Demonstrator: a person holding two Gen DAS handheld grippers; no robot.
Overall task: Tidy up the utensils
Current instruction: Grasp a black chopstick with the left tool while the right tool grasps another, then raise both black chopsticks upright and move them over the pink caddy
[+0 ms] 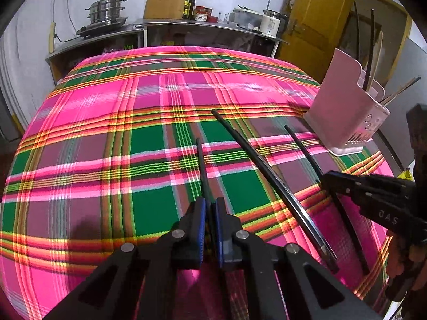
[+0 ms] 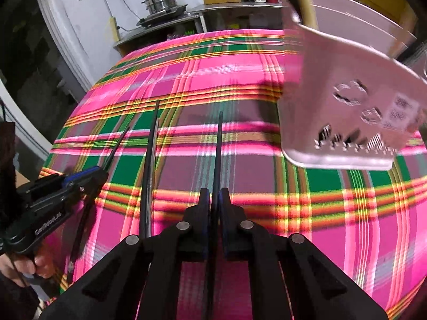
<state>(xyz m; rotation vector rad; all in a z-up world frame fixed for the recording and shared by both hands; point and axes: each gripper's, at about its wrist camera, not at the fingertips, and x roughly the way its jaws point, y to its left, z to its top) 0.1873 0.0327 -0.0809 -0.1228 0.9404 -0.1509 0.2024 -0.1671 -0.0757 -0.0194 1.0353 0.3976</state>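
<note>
The left gripper [image 1: 209,208] has its blue-padded fingers [image 1: 200,222] closed on a black chopstick [image 1: 202,165], which passes between the pads and projects forward over the plaid-covered surface [image 1: 106,133]. The right gripper [image 2: 212,200] is likewise clamped on a second black chopstick [image 2: 219,144]; the stick runs straight ahead from between its fingers [image 2: 204,205], its tip pointing toward the far edge of the cloth. In the left wrist view, this second stick [image 1: 301,144] lies to the right, with the right gripper [image 1: 327,180] closed over it partway along its length. Between the two gripped sticks, a third chopstick [image 1: 267,176] with a shiny metallic section lies free on the cloth, touching neither gripper; it appears in the right wrist view just left of the right gripper [image 2: 149,160]. The pink utensil holder [image 1: 347,117] stands upright near the right edge of the surface, ahead of and to the right of the right gripper, and already contains several upright sticks [image 1: 369,61]. A hand [image 2: 40,264] grasps the handle of the left gripper [image 2: 102,172].
</note>
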